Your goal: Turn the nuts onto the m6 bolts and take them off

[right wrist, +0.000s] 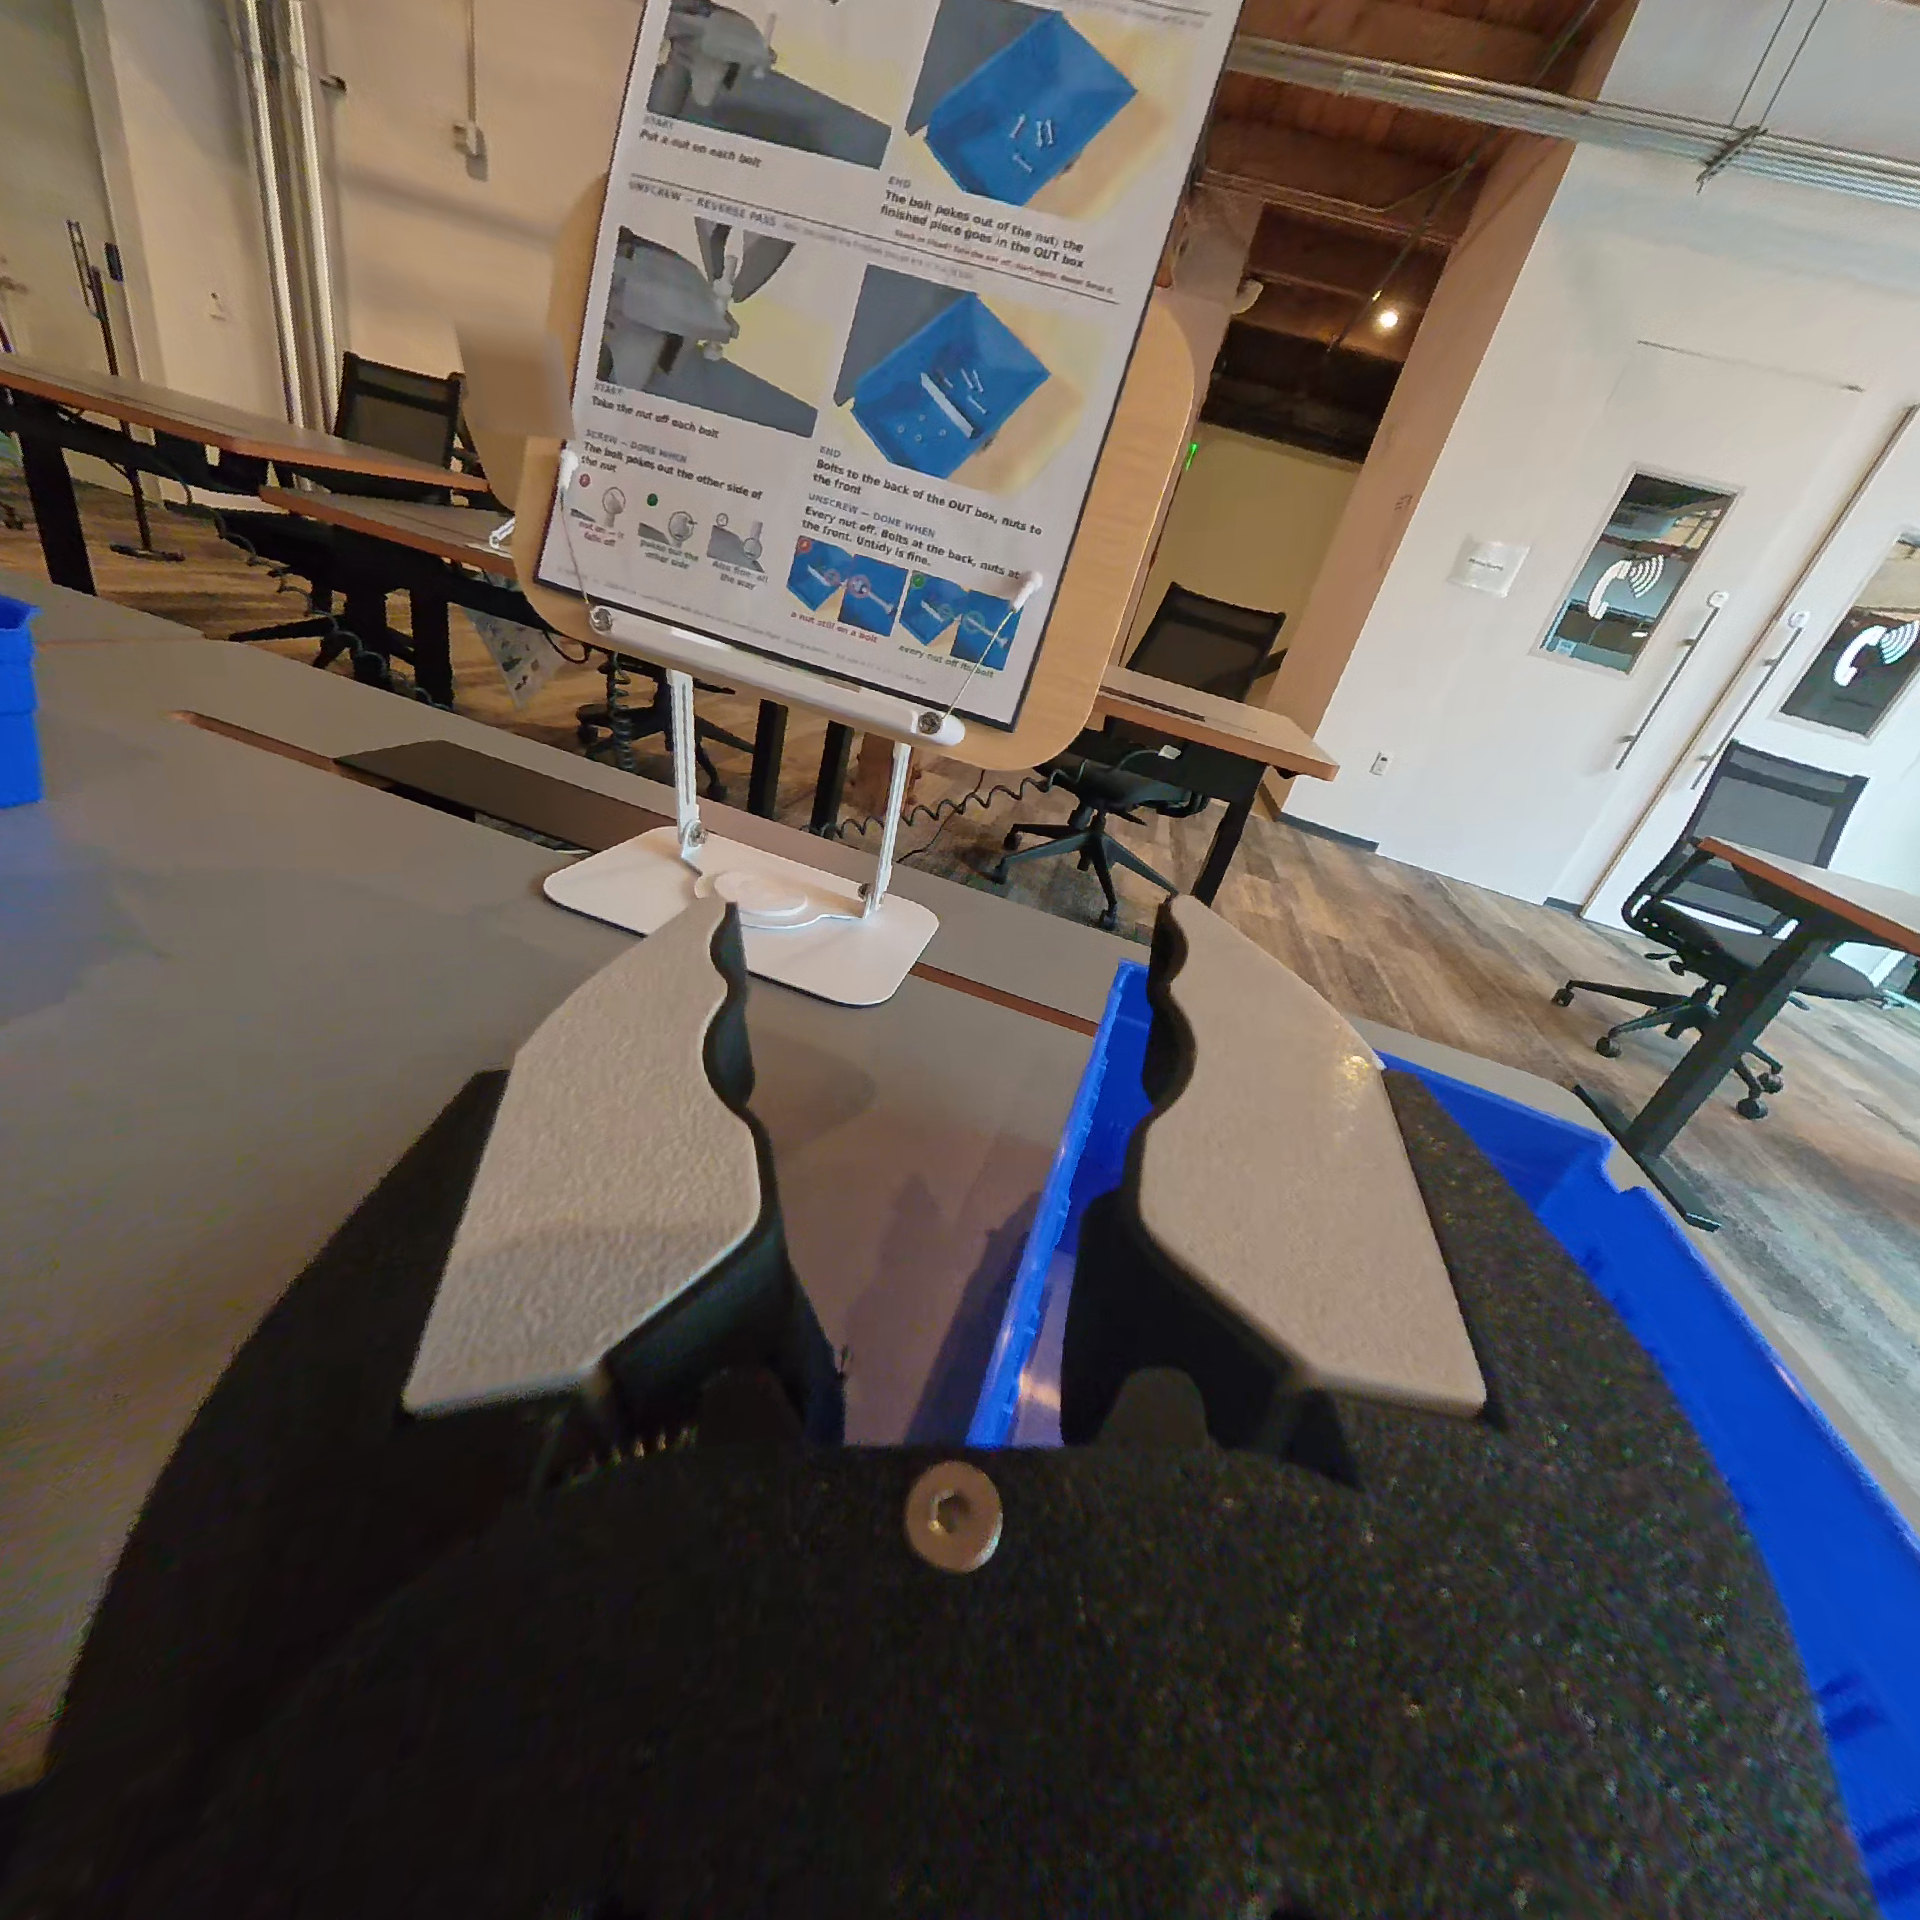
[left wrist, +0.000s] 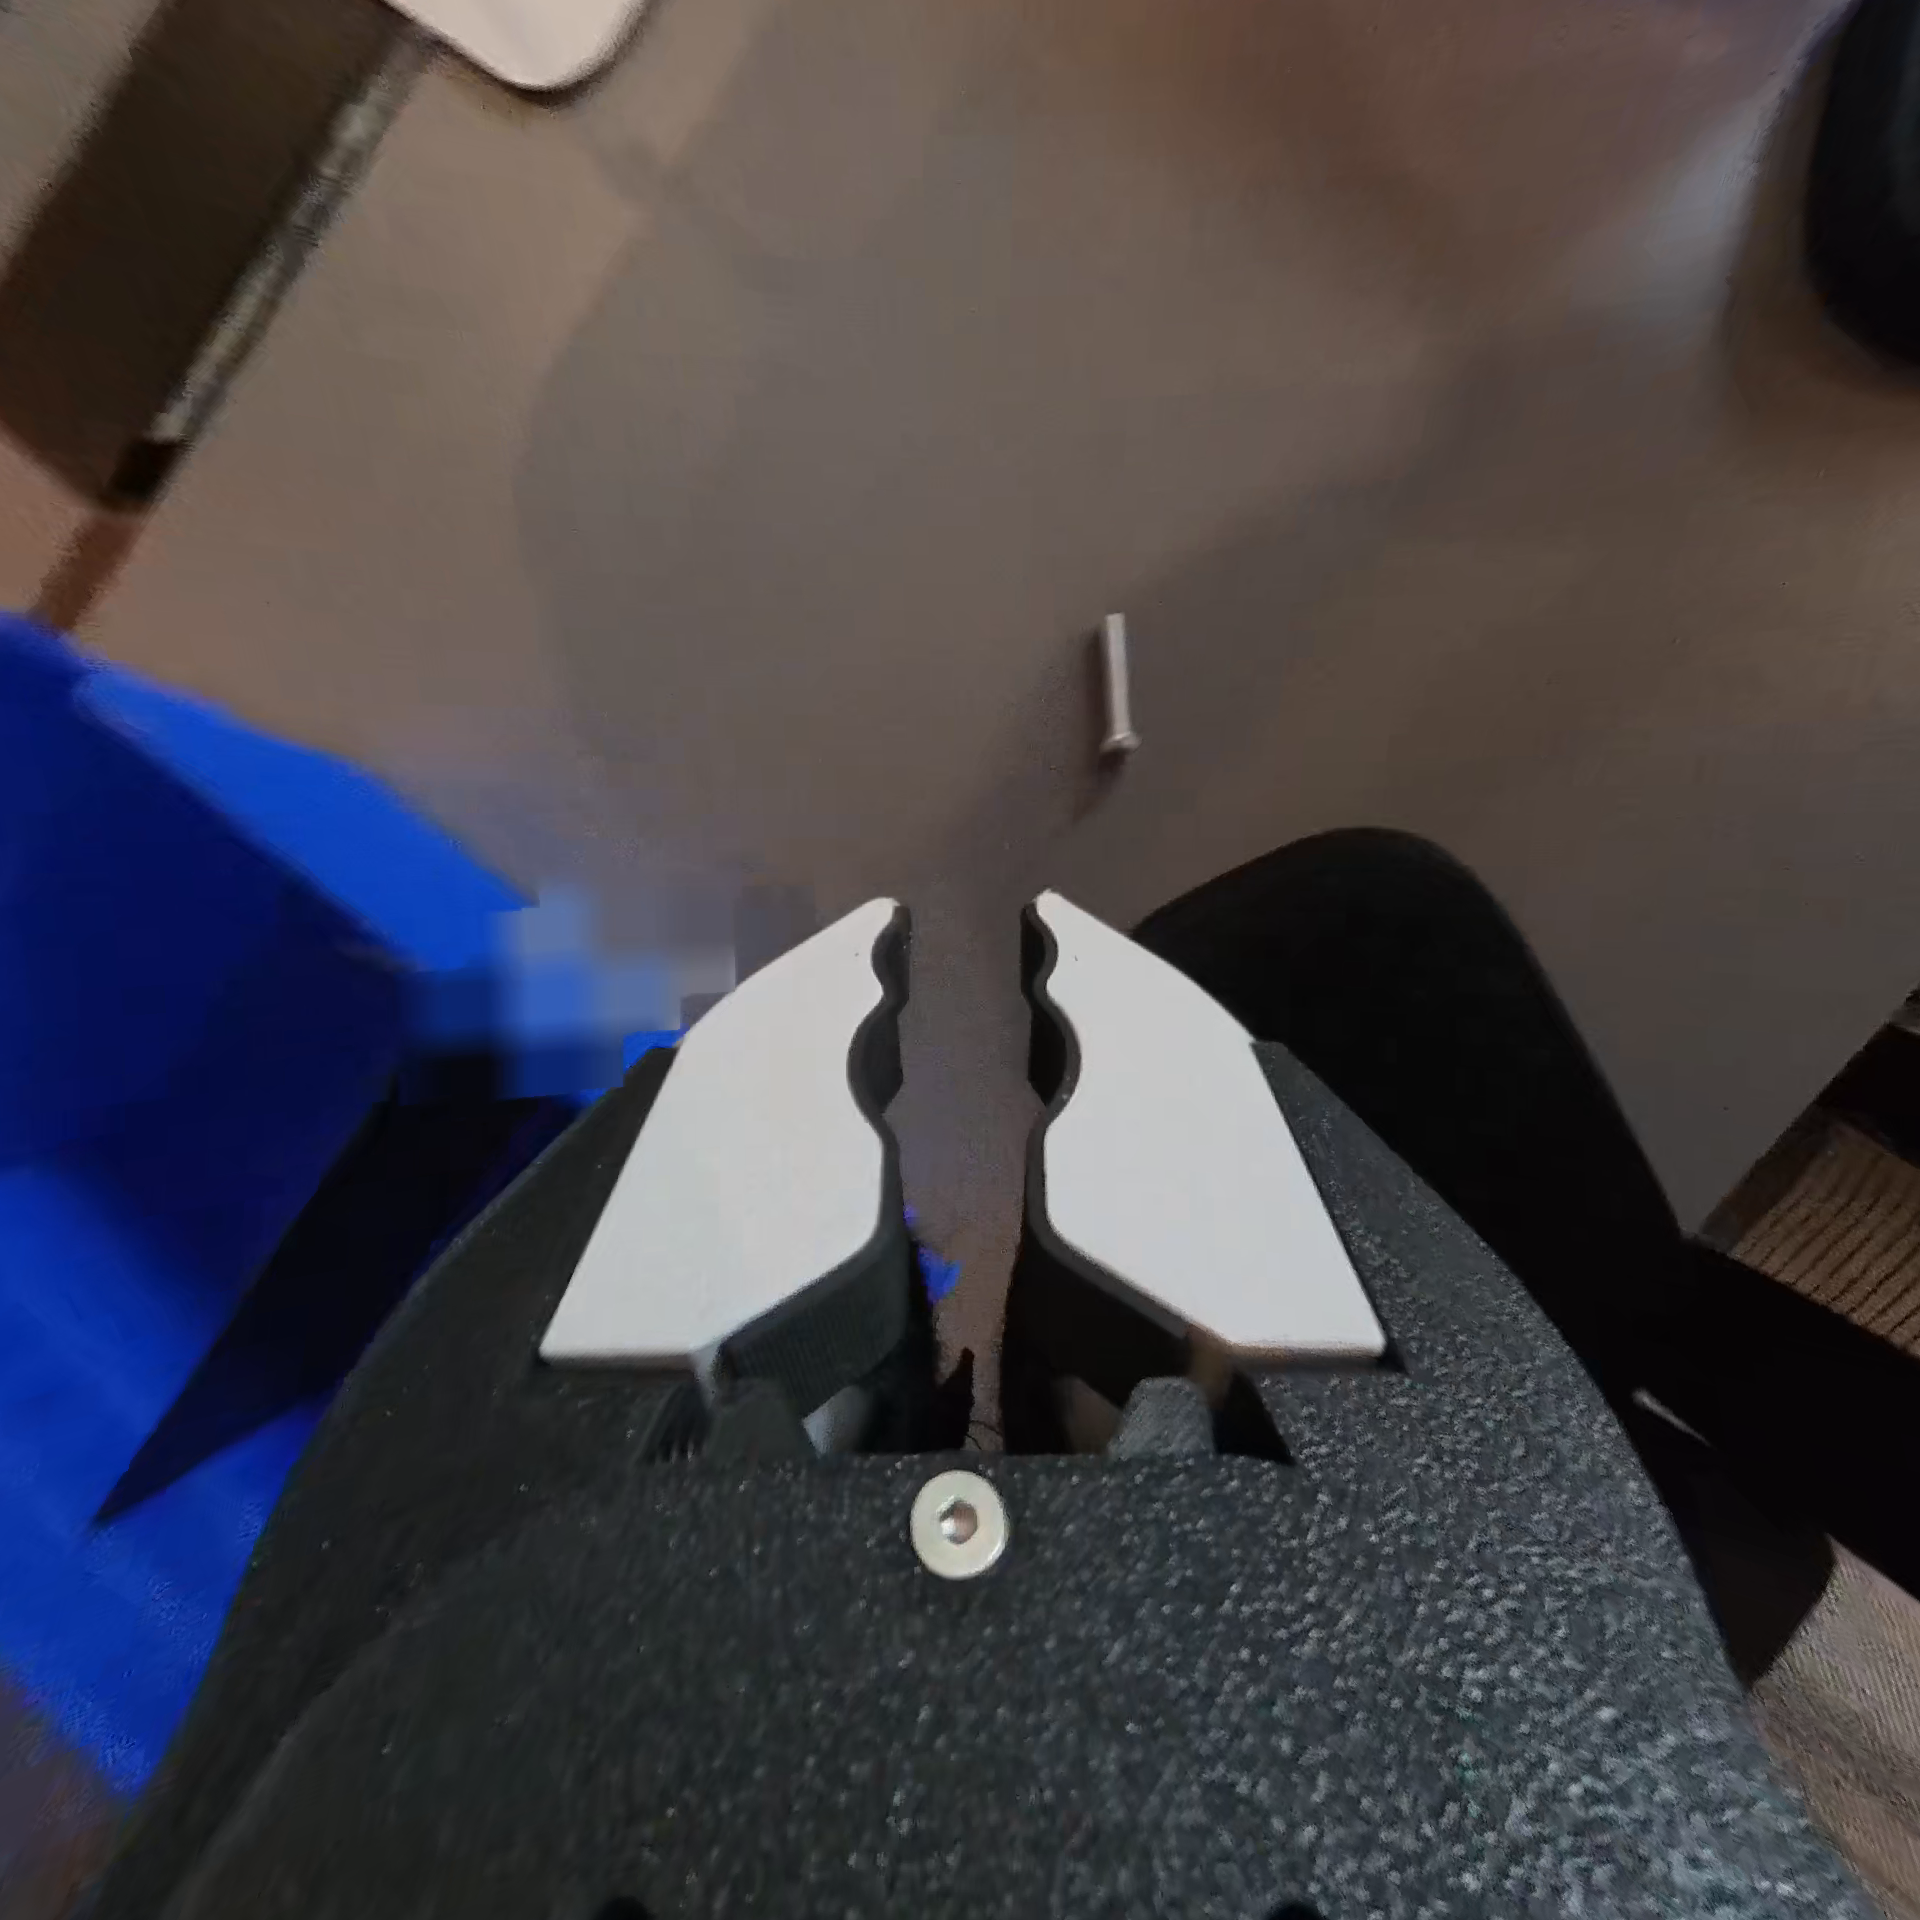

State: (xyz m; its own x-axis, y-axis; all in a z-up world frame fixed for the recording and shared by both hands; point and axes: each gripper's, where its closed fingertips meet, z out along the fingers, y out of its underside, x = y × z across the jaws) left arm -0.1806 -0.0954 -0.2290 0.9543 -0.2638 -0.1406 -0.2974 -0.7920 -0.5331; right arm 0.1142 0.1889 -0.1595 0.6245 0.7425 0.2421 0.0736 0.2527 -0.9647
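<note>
The left gripper (left wrist: 966, 920) is hovering over the grey table (left wrist: 1039, 364) with its jaws standing a little apart and nothing between them, only bare table showing in the gap. A single silver bolt (left wrist: 1111, 681) is lying flat on that table just beyond the fingertips and slightly to their right, its head end pointing back toward the gripper; no nut is visible on it. A blue bin (left wrist: 187, 935), blurred, is sitting to the left of the bolt, and a black chair back (left wrist: 1403, 1018) is showing to the right of the bolt, nearer the camera. The right gripper (right wrist: 951, 925) is holding its jaws wide apart and empty above the table, with a second blue bin (right wrist: 1621, 1299) lying under its right finger. Beyond that bin's far left corner, a white stand (right wrist: 727, 914) is propping up an instruction sheet (right wrist: 873, 343).
</note>
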